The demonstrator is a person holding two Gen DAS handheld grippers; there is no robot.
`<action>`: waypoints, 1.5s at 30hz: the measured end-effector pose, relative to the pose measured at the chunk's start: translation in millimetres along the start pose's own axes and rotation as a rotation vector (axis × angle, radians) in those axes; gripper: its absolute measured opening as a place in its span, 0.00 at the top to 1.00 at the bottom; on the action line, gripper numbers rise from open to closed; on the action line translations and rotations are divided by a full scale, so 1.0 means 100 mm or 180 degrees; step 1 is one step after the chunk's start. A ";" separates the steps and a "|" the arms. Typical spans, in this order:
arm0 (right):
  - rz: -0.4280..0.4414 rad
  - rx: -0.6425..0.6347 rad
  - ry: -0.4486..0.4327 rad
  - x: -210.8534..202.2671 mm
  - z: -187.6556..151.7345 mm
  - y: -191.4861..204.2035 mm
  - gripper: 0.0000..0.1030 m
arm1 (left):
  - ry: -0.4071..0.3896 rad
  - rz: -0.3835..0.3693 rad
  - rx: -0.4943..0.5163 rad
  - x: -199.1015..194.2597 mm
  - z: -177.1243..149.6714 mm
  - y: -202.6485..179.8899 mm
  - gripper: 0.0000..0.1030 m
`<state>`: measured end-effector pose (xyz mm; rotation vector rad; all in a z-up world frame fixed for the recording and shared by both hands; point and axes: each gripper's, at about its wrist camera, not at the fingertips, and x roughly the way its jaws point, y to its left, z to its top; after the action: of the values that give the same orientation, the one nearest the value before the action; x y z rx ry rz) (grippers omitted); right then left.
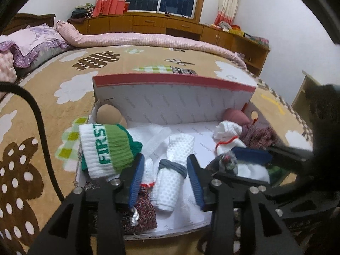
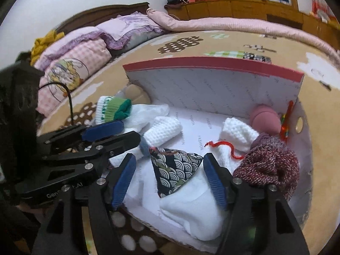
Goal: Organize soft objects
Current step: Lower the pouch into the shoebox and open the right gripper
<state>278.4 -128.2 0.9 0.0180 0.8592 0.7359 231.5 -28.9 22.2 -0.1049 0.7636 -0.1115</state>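
An open white shoebox (image 1: 174,102) with a red-edged lid lies on the bed and holds the soft items. My left gripper (image 1: 166,180) is open, and a white waffle-knit roll (image 1: 170,178) with a grey band lies between its blue pads, free of them. A green and white knit hat (image 1: 104,148) rests at the box's left. My right gripper (image 2: 170,180) is open over a dark wave-patterned cloth (image 2: 174,167) lying on white fabric (image 2: 191,208). A maroon knit hat (image 2: 269,165) sits just right of it. The left gripper (image 2: 129,131) reaches in from the left.
A white knit pouch with red yarn (image 1: 227,133) and a pink ball (image 2: 264,119) sit at the box's back right. The tan patterned blanket (image 1: 63,74) covers the bed, with a pink quilt (image 1: 148,40), pillows (image 2: 119,29) and wooden cabinets (image 1: 148,23) behind. A black cable (image 1: 40,127) hangs left.
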 end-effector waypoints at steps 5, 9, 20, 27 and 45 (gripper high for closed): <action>0.0211 0.0174 -0.0057 -0.03 0.01 -0.05 0.27 | -0.0074 -0.0106 -0.0132 -0.07 0.04 0.07 0.46; 0.0108 0.0070 -0.0054 -0.02 0.00 -0.01 0.26 | -0.0072 -0.0093 -0.0107 -0.07 0.05 0.06 0.46; -0.0327 -0.0037 -0.0198 -0.18 -0.01 0.11 0.18 | -0.0035 -0.0139 -0.0073 -0.09 0.01 0.08 0.42; -0.1174 -0.0256 -0.0419 -0.37 -0.12 0.34 0.18 | -0.0037 -0.0064 0.0002 -0.12 -0.01 0.05 0.38; -0.1509 0.0372 -0.0453 -0.66 -0.34 0.32 0.18 | -0.0067 0.0114 0.0095 -0.37 -0.07 -0.18 0.38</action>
<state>207.8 -152.8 32.5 -0.0283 0.7314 0.2364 198.7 -41.9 44.5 -0.0637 0.7420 -0.0877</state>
